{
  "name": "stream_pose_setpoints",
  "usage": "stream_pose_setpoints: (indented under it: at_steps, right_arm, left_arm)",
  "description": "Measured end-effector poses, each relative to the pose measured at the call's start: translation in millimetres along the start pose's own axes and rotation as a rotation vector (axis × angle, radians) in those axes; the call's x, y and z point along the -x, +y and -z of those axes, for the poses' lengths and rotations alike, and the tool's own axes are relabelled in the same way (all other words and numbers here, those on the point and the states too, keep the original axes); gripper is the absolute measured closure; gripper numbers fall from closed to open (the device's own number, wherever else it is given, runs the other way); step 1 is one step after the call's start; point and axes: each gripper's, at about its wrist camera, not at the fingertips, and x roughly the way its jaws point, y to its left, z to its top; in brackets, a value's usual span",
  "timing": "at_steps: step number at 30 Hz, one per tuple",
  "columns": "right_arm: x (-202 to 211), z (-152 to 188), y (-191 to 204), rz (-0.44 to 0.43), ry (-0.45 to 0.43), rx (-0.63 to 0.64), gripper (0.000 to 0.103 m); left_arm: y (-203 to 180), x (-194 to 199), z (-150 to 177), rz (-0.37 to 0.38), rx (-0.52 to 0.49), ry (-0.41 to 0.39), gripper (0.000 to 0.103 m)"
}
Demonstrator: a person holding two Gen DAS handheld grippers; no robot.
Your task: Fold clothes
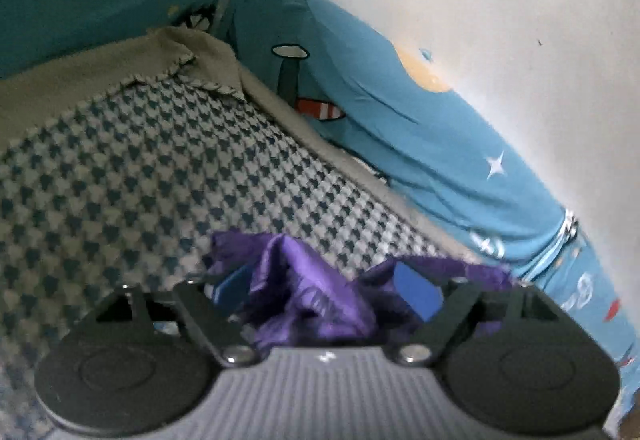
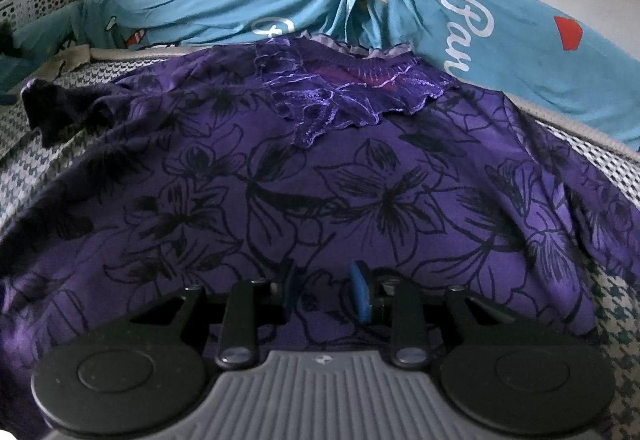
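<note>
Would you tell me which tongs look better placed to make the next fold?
Probably the right tongs: they sit low over the spread purple garment; the left tongs stand open around a bunched edge.

I can read only part of one word: white script letters "Pan" on the blue printed sheet (image 2: 472, 19), beyond my right jaws and off to their right. Nothing else is legible.

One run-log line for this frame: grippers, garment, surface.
left gripper: open, purple cloth bunched between pads | right gripper: narrow gap over purple dress, grip unclear | dress spread on checked blanket
</note>
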Motion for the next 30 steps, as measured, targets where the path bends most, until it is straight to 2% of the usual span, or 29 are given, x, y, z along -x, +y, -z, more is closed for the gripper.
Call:
stream_pose_setpoints:
  at_steps: [4,10,11,13,15,16,17,18,20,23,25,27,28,30]
  right_arm:
    - [-0.5,0.3,0.3,0.002,-0.003,0.012,0.072]
    - [-2.2,0.1,1.9,0.005,-0.009,0.028,0.071]
    - [-2.4,0.1,2.6,0.006,-0.011,0.032,0.071]
    - [-3.1,0.3,3.6,0.009,-0.014,0.040,0.070]
    - [-3.6,0.4,4.3,0.012,-0.018,0.047,0.070]
    - [-3.8,0.4,4.4,0.012,-0.019,0.050,0.070]
    - [-3.9,0.2,4.3,0.012,-0.020,0.051,0.070]
    - [-4.1,0.0,4.1,0.012,-0.020,0.050,0.070]
    - [-4.2,-0.3,3.8,0.012,-0.021,0.049,0.069]
    - [-4.1,0.4,4.6,0.015,-0.023,0.051,0.069]
    - [-4.1,0.6,5.3,0.018,-0.024,0.055,0.069]
    - [-4.1,0.5,5.6,0.019,-0.025,0.059,0.069]
    - [-4.1,0.4,5.7,0.020,-0.026,0.060,0.069]
    - [-4.0,0.3,5.7,0.020,-0.027,0.063,0.069]
  left_arm:
    - [-7.2,-19.1,-7.1,-0.031,-0.005,0.026,0.015]
    - [-5.3,-49.2,-9.3,-0.137,0.008,0.104,0.015]
    - [-5.2,-52.6,-8.9,-0.149,0.006,0.112,0.018]
    - [-4.4,-56.1,-7.8,-0.160,0.013,0.121,0.032]
    - [-2.3,-58.6,-5.4,-0.143,0.027,0.129,0.061]
    - [-2.5,-58.0,-3.8,-0.126,0.030,0.127,0.069]
    - [-4.0,-55.4,-2.5,-0.116,0.025,0.114,0.079]
    - [-7.8,-49.1,-1.6,-0.117,0.006,0.080,0.084]
    - [-15.9,-34.8,0.4,-0.122,-0.038,0.002,0.087]
    - [-31.9,1.1,4.9,-0.145,-0.143,-0.206,0.087]
    - [-39.1,22.1,8.5,-0.158,-0.201,-0.308,0.087]
    - [-41.0,33.6,14.4,-0.207,-0.226,-0.338,0.087]
    - [-37.6,35.2,17.6,-0.235,-0.219,-0.323,0.087]
    - [-25.8,31.1,22.4,-0.283,-0.177,-0.246,0.086]
